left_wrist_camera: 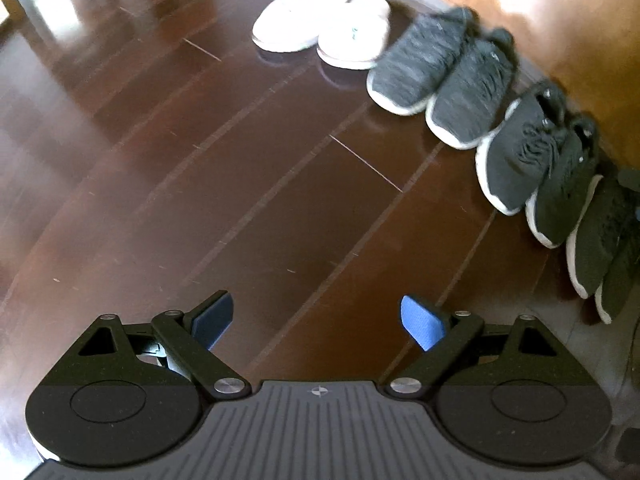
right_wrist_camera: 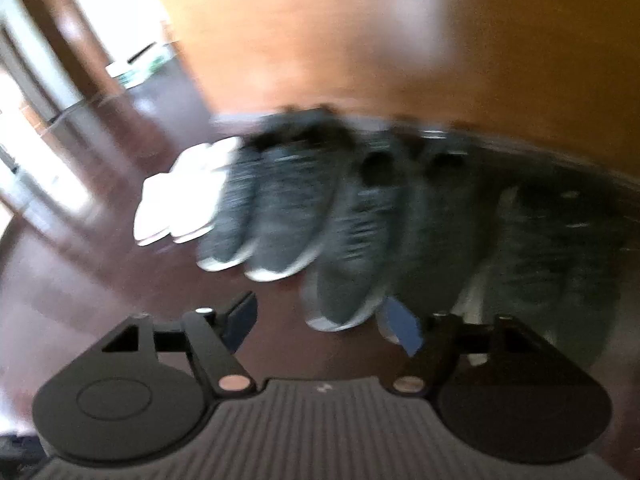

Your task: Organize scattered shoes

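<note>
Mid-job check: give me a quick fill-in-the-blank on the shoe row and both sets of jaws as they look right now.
1. The shoes stand in a row along the ____.
2. The pair at the far end, the slippers, is ____ in colour.
3. The left gripper has its jaws ____, with nothing between them.
4. Next to the slippers stands a pair of ____ knit sneakers.

Missing words: wall; white; open; grey

Daylight from the left glared off my dark floor [left_wrist_camera: 160, 140]. My right view was heavily motion-blurred, smearing the shoes [right_wrist_camera: 280, 200]; edges bent in both.
</note>
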The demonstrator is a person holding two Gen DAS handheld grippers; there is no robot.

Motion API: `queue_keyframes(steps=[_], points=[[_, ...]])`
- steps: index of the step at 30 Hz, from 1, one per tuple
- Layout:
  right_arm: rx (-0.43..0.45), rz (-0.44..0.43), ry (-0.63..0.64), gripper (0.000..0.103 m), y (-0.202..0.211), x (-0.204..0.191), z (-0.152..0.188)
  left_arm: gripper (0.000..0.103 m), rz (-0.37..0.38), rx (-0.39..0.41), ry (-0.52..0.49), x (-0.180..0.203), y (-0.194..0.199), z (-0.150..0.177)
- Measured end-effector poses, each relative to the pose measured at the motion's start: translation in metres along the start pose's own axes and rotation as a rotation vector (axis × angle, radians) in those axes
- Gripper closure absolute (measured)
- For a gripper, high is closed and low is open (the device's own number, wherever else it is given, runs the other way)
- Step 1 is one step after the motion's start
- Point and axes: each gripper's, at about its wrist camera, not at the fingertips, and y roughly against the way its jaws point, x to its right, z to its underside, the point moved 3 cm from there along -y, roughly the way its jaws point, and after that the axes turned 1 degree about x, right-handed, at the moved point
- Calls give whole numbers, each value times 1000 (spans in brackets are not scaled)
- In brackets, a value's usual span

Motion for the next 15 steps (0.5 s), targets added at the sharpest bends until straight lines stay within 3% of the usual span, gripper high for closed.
queue_keyframes(steps=[7, 10, 15], points=[[-49, -127, 85, 17, 11, -119, 37, 9, -43, 26, 84, -74, 26, 1], [-77, -172, 137, 9, 13, -170, 56, 9, -53, 28, 145, -106, 33, 0], [-84, -199, 227, 5, 14, -232, 85, 9, -40, 25, 259, -163, 42, 3]])
